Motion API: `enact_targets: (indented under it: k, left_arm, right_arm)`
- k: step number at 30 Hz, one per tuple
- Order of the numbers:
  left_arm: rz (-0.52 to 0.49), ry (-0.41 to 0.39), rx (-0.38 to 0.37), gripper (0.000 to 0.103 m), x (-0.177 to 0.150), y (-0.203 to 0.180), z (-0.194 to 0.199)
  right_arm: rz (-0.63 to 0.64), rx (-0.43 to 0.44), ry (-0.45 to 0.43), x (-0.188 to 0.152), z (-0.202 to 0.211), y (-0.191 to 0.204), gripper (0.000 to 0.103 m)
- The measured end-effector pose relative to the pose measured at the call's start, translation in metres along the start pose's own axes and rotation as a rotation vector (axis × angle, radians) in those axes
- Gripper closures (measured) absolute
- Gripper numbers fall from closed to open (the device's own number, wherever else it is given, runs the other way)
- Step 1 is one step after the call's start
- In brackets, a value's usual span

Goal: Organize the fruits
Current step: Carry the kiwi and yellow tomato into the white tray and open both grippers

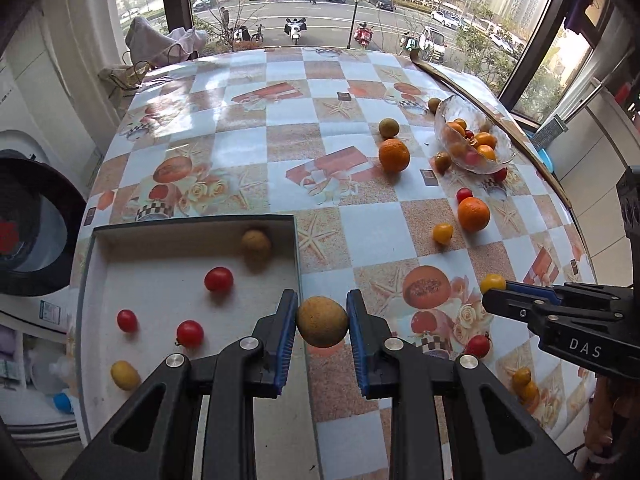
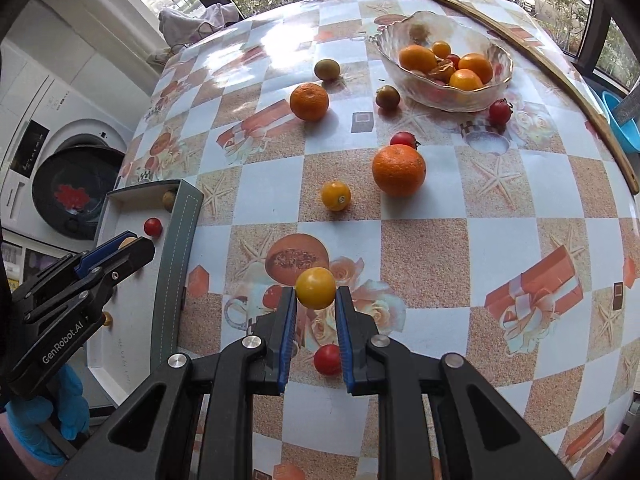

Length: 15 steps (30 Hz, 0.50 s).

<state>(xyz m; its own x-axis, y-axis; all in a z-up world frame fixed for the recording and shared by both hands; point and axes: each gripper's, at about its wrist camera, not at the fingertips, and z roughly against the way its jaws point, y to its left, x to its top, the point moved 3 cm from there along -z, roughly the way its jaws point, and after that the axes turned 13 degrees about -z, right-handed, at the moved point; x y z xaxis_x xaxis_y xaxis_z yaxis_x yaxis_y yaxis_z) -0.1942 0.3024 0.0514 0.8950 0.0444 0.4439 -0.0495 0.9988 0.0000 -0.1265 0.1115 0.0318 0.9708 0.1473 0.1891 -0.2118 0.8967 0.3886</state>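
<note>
My left gripper is shut on a brown round fruit, held just right of the grey box's wall. The box holds red cherry tomatoes, a brown fruit and a yellow fruit. My right gripper is shut on a yellow cherry tomato above the tablecloth; it also shows in the left wrist view. A red tomato lies below it. The left gripper shows over the box.
A glass bowl of oranges and tomatoes stands at the far right. Loose on the table are two oranges, a yellow tomato, red tomatoes and brown fruits. A wooden stick lies along the right edge.
</note>
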Motion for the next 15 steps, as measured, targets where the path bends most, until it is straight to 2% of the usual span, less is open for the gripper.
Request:
enact_targets:
  k: [15]
  left_arm:
    - [0.164,0.037,0.079,0.076,-0.071,0.063,0.032]
  right_arm:
    - [0.188,0.059,0.041,-0.016,-0.012,0.1,0.082]
